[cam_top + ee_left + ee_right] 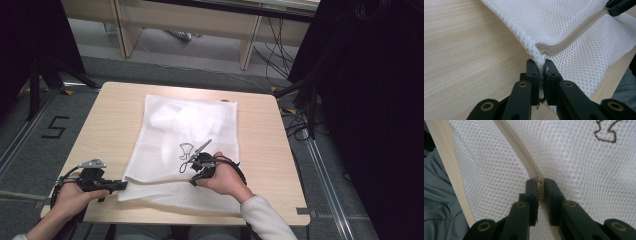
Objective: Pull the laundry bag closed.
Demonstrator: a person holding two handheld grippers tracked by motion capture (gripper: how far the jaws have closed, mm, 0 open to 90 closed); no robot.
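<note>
On mesh bag (190,135): both tongs clamped.

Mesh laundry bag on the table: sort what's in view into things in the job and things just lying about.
In the job:
- white mesh bag
- its beige zipper
- left gripper, shut on the bag's corner
- right gripper, shut on the zipper

Lying about:
- wooden table
- cables on the floor
- floor marking
</note>
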